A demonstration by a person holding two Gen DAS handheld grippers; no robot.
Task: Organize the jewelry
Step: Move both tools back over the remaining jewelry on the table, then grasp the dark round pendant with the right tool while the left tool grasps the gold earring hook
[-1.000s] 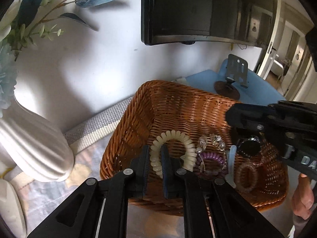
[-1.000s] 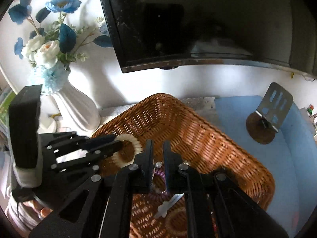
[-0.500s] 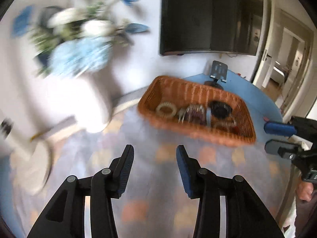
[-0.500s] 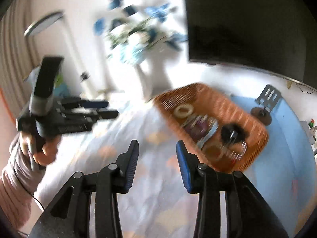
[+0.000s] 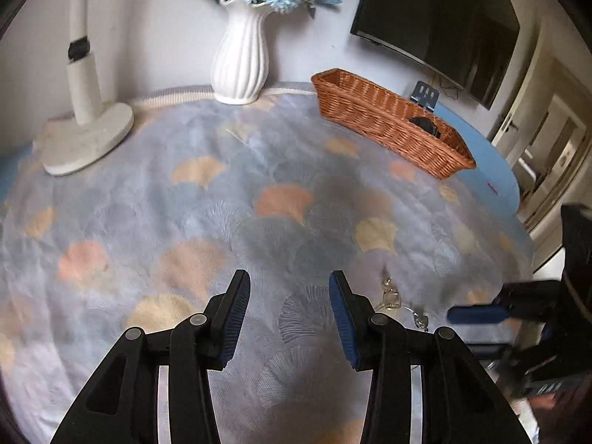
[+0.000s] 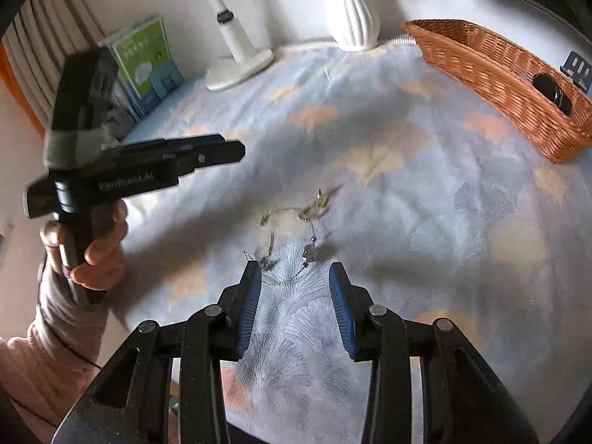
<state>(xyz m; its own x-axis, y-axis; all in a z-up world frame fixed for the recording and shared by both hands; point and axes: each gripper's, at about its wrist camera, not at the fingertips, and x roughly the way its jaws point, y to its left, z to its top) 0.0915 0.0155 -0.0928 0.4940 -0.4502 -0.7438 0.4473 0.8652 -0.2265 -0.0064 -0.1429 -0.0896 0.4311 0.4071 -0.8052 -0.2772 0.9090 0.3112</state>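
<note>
A thin silver necklace with small charms (image 6: 296, 229) lies loose on the patterned cloth, just ahead of my open, empty right gripper (image 6: 295, 277). It also shows in the left wrist view (image 5: 397, 301), right of my open, empty left gripper (image 5: 288, 281). The left gripper also shows in the right wrist view (image 6: 222, 151), held in a hand at the left. The right gripper's blue pad (image 5: 477, 313) shows in the left wrist view. The wicker basket (image 5: 388, 122) stands at the back right, also in the right wrist view (image 6: 492, 77), with a dark round item (image 6: 551, 92) inside.
A white ribbed vase with blue flowers (image 5: 240, 63) and a white lamp base (image 5: 85, 137) stand at the back. Books (image 6: 148, 63) stand at the left. A dark screen (image 5: 436, 18) hangs on the wall. A metal phone stand (image 5: 425, 94) sits behind the basket.
Both grippers have pulled back from the basket to the front of the table and opened. The cream coil hair tie the left gripper held is now gone from its jaws.
</note>
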